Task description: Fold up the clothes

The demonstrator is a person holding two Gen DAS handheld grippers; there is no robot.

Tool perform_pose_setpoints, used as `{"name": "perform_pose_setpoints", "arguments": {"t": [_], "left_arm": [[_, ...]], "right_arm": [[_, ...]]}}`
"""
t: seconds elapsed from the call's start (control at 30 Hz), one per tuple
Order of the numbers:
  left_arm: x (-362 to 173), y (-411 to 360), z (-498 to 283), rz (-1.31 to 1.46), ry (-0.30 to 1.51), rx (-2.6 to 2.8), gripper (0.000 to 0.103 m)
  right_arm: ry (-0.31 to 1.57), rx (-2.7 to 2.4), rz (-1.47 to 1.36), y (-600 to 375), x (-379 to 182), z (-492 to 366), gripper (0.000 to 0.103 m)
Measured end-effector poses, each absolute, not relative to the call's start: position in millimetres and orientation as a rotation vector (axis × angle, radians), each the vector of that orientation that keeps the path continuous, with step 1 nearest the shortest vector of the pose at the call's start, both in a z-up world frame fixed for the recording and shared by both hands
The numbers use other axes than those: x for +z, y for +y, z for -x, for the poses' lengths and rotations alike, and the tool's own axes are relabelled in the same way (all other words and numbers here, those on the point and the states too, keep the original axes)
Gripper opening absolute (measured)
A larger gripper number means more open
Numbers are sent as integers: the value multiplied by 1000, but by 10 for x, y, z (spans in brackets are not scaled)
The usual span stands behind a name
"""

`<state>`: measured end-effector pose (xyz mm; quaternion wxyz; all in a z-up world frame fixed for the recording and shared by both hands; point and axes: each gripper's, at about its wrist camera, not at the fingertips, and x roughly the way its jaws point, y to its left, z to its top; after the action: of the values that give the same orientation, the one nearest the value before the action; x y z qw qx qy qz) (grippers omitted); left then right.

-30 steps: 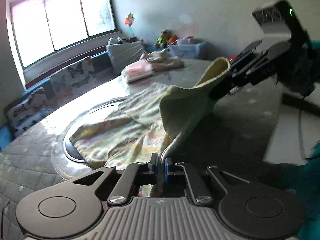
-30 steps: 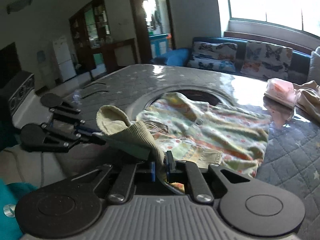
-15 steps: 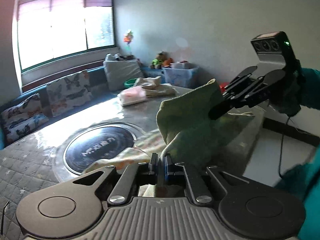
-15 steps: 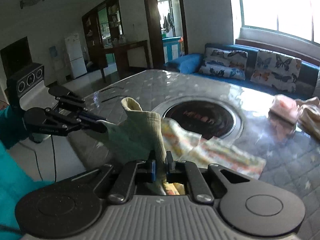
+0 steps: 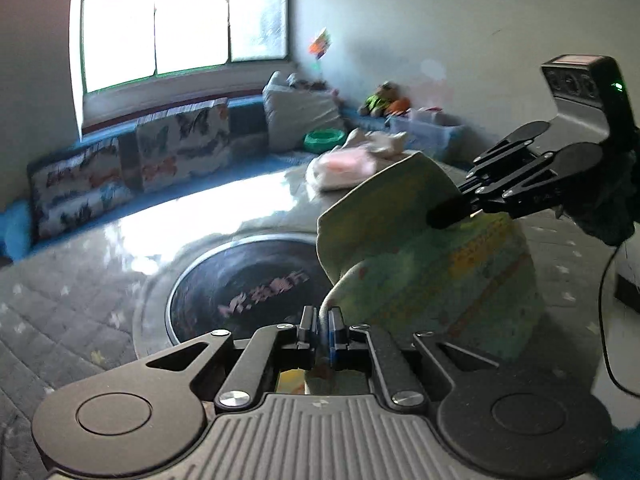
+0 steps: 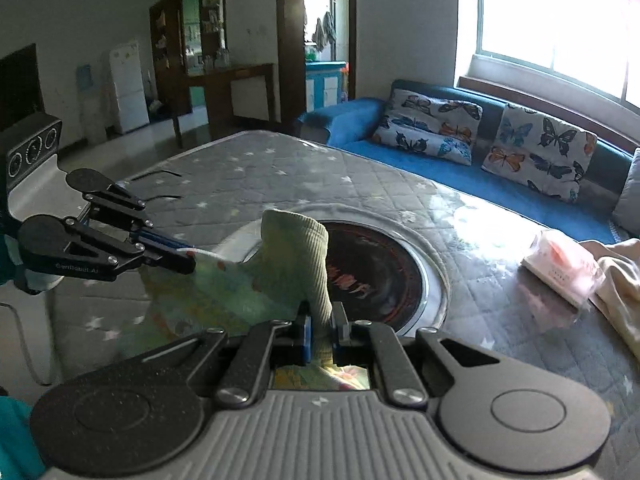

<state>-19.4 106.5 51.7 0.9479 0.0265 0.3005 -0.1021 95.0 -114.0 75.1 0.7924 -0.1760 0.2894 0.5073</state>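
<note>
garment [image 5: 432, 280] hangs pinched in left claw [image 5: 323, 330] and right claw [image 6: 320, 330], seemingly clear above round hotplate [image 6: 384, 276].

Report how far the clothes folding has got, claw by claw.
Done: a pink folded bundle lies on the table, beside a cream garment. In hand: the left claw and right claw are each shut on the patterned garment, holding it up off the table by its ribbed band. Left: no fold shows in it yet; it must be laid down and folded.
</note>
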Motion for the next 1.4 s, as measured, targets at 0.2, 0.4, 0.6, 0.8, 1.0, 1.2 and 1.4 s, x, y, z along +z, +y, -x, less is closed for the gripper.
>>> {"name": "perform_pose_setpoints", "arguments": {"t": [0.2, 0.4, 0.6, 0.8, 1.0, 1.2, 1.4], "left_arm": [[220, 1252, -141, 23, 697, -145, 7], [95, 1297, -151, 40, 722, -108, 7], [201, 1298, -63, 67, 687, -73, 8], [369, 1040, 48, 91, 637, -135, 10], [284, 680, 17, 98, 677, -233, 10], [163, 463, -119, 89, 721, -268, 11], [82, 477, -233, 102, 745, -243, 15]], "right_arm": [[678, 1005, 373, -883, 309, -1222, 16], [692, 929, 311, -1012, 149, -1311, 23], [702, 936, 292, -1353, 153, -1071, 24], [716, 880, 267, -1466, 54, -1097, 24], [729, 818, 240, -1568, -46, -1144, 24], [736, 796, 226, -1543, -117, -1190, 24], [735, 824, 228, -1359, -150, -1233, 24]]}}
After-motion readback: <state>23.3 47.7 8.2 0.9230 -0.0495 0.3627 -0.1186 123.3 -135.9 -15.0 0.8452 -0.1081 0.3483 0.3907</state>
